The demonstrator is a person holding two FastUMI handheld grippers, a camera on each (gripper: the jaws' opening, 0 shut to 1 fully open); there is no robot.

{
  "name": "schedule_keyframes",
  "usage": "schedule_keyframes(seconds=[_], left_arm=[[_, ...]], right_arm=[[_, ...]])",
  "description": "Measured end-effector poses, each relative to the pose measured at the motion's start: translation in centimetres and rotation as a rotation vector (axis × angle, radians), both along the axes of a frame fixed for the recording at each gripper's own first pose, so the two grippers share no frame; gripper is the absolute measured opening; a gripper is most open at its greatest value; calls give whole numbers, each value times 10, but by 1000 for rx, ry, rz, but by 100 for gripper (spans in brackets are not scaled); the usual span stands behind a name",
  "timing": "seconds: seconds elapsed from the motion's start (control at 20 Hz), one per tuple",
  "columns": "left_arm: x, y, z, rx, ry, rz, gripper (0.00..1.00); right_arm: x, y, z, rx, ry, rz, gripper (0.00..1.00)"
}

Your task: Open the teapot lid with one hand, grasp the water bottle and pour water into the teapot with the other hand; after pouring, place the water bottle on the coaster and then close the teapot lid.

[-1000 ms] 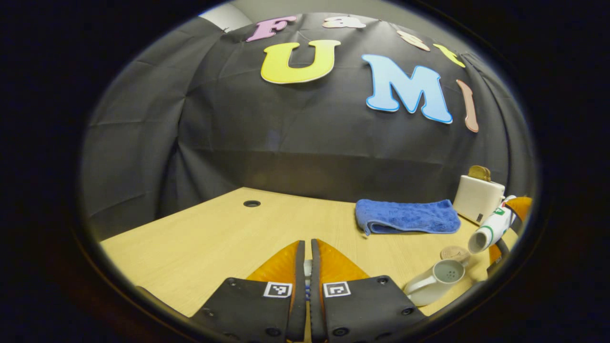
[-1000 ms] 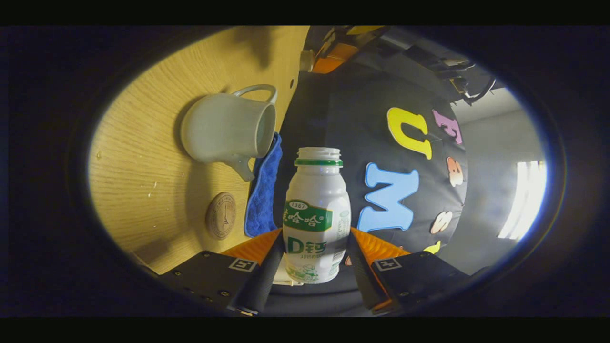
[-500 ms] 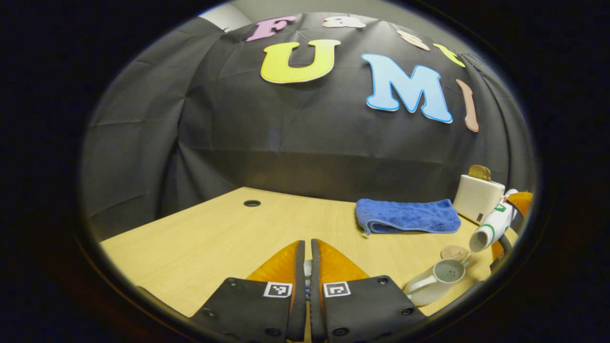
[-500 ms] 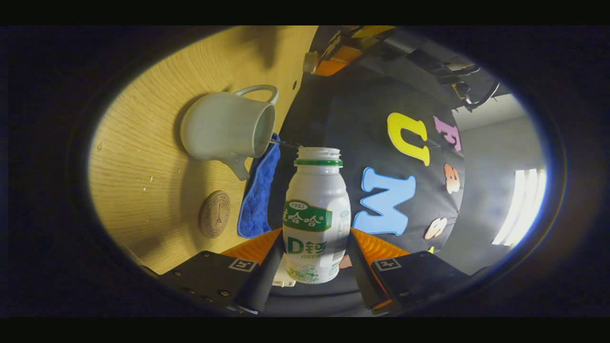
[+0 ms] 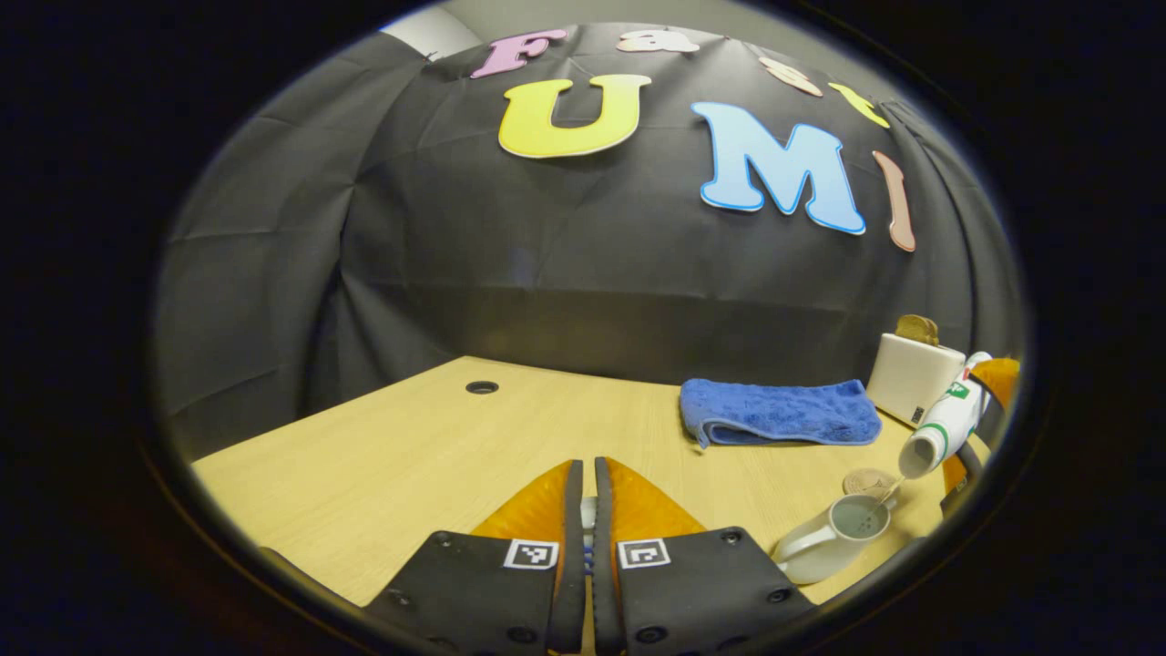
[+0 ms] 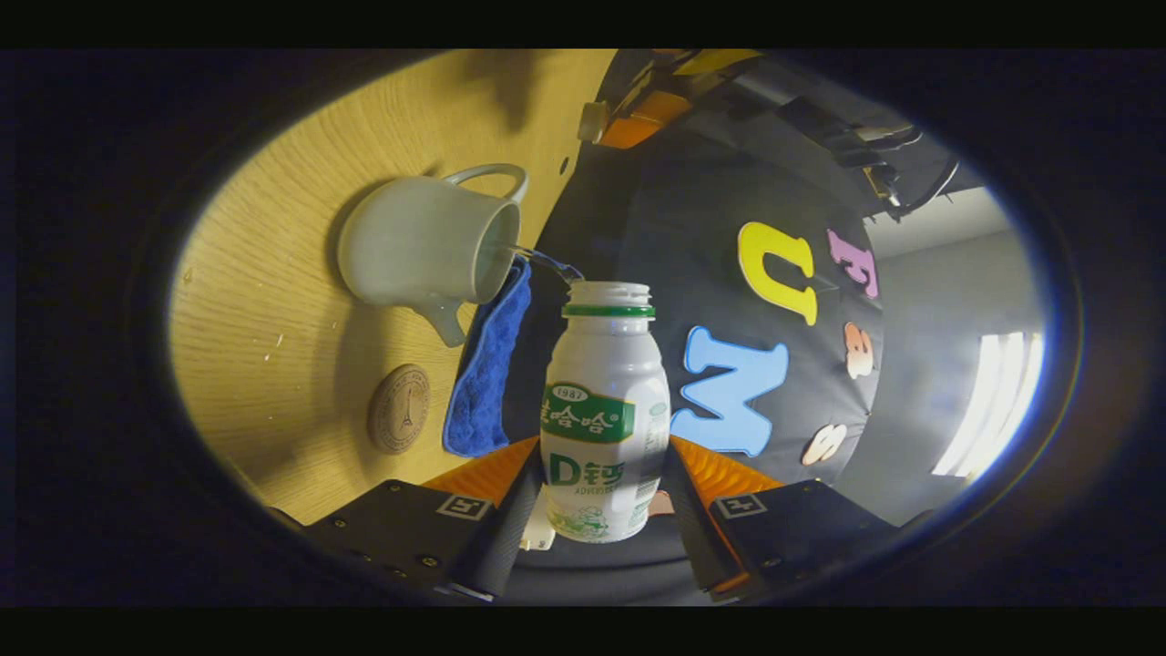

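Right gripper view: fingers [image 6: 510, 510] clamped on water bottle [image 6: 605, 410], mouth over teapot [image 6: 424, 248].

A recording booth: black cloth wall [image 5: 565, 273] behind a pale wooden desk [image 5: 410, 465] with a cable hole [image 5: 481, 389].

Left gripper view: illumination is even and moderate. The table [image 5: 410, 456] is uniformly lit without glare; soft shadow lies under the blue towel [image 5: 774, 415]. Fisheye distortion bends the table edges toward 4 and 8 o'clock. Focus is sharp throughout.

Right gripper view: dimmer, with stronger contrast. A bright window [image 6: 988, 401] at 3 o'clock is overexposed. The teapot [image 6: 424, 246] casts a soft shadow on the table. Vignetting darkens the periphery; edges are curved.
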State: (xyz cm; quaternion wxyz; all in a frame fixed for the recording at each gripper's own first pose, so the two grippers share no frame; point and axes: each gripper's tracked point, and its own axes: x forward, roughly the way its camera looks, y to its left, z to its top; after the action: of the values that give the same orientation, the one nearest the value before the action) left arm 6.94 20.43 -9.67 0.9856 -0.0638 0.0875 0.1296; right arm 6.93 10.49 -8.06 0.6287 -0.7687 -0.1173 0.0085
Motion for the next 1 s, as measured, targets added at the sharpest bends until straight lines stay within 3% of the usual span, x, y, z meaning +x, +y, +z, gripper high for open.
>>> schedule_keyframes(seconds=[1.0], left_arm=[[0,0,-2,1,12,-3,10]], right_arm=[[3,0,3,-78,-25,13,74]])
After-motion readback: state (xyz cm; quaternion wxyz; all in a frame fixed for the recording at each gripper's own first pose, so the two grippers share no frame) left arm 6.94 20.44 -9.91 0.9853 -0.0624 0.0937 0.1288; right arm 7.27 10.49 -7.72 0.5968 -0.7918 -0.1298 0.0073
